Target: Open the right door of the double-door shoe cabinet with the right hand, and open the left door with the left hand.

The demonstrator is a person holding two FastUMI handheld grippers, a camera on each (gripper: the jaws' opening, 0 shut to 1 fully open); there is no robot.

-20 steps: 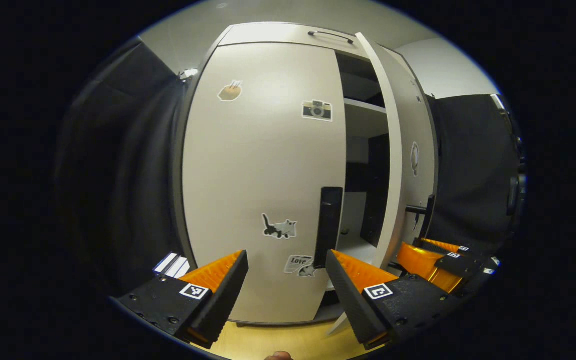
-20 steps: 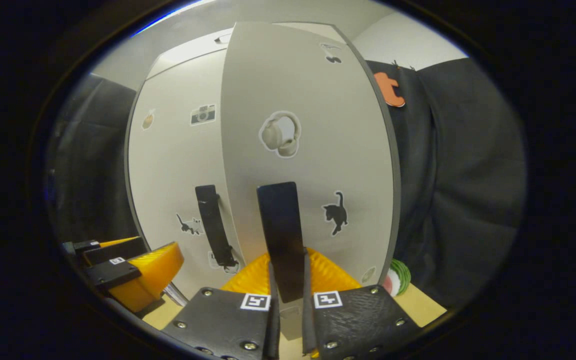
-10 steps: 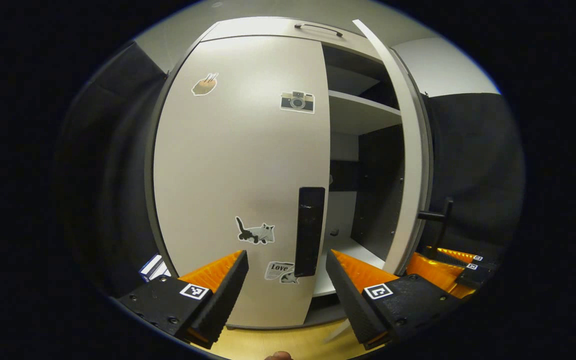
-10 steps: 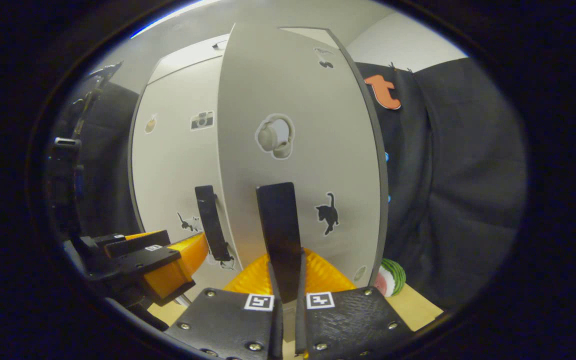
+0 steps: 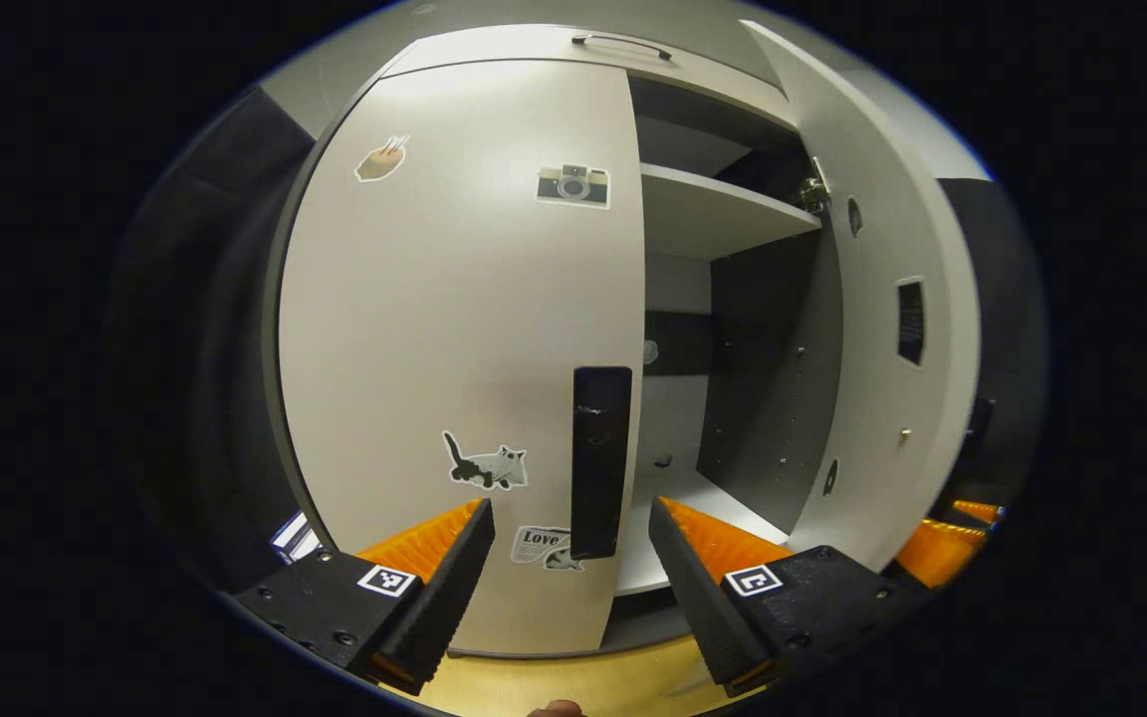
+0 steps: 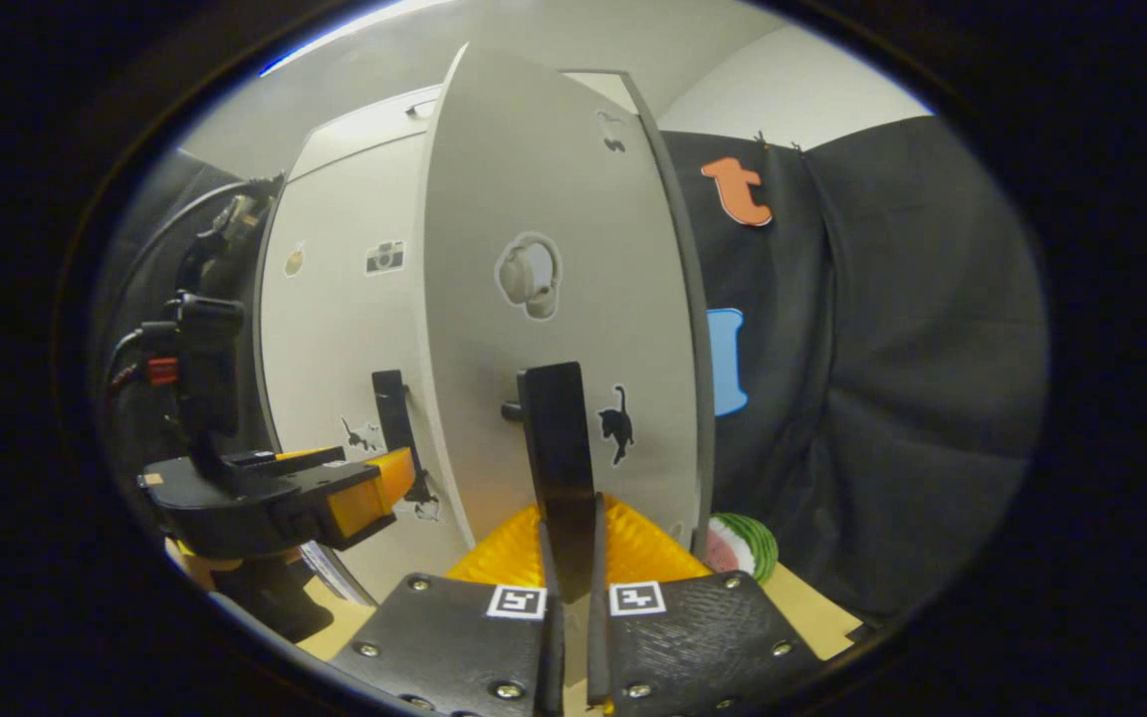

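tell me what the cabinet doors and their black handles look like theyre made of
Left door and right door: probably laminated board with a matte off-white finish, judging by the flat faces, soft sheen and thin edges. Left door handle and right door handle: smooth black bars, plastic or painted metal; the look leaves it open.

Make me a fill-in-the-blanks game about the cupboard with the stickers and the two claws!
1. The right claw is shut on the right door's black ____.
2. The left door, with the camera sticker, is ____.
3. The left claw is ____, its fingers on either side of the left door's handle without pressing it.
4. Inside the cabinet, a white ____ runs across above the dark back.

Missing words: handle; closed; open; shelf
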